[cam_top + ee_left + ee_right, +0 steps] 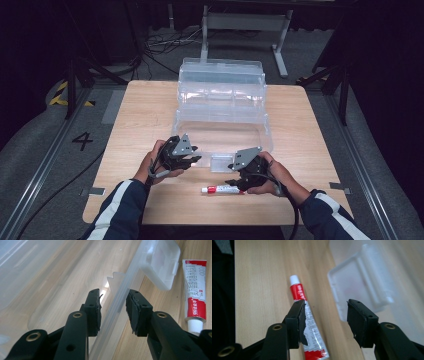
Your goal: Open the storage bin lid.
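The left hand-held gripper (pixel 113 312) straddles the front wall of the clear plastic storage box (pixel 120 302), jaws apart and seemingly not pressing it. The right hand-held gripper (pixel 327 322) hovers open over the bench (pixel 262 277), its left pad overlapping the red-and-white ointment tube (pixel 310 325) beside the box's latch (pixel 359 287).

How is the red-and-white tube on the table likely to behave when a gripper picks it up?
The tube lies flat on the wooden table, so it probably won't roll far. Its flattened tail suggests soft walls that may dent under the right gripper. It looks small and probably light.
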{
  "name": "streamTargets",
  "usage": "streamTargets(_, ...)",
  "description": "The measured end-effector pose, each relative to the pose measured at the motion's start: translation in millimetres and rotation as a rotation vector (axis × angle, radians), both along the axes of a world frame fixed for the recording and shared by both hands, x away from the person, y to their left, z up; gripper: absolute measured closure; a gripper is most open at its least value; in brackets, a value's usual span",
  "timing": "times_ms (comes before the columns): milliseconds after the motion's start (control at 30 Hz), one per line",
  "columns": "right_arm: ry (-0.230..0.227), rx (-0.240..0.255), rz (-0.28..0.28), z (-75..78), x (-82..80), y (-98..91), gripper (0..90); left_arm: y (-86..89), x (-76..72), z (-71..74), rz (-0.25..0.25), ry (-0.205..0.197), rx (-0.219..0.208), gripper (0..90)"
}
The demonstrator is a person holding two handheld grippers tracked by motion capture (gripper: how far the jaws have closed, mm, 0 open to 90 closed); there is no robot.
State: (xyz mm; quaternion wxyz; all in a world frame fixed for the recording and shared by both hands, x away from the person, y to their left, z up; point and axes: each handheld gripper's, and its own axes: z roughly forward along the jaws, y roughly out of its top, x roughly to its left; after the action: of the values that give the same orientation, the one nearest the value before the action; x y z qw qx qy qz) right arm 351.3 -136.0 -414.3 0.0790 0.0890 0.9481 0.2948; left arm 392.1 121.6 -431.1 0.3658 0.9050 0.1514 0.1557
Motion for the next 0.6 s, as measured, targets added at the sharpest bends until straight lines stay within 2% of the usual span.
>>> streamTargets(267,0.07,-0.112,0.078,-18.2,-4.3,18.9,50.7,1.1,0.7,-0.1,-0.002,0.0,0.004,64.1)
streamTargets(333,0.075,-0.14,0.091,-22.1,-5.9,23.3,50.5,1.1,0.7,-0.2,-0.002,0.0,0.004,64.0)
streamTargets(600,0.091,-0.194,0.098,-31.9,-3.6,37.2,51.7,1.2,0.8,-0.5,-0.003,-0.002,0.001,63.8)
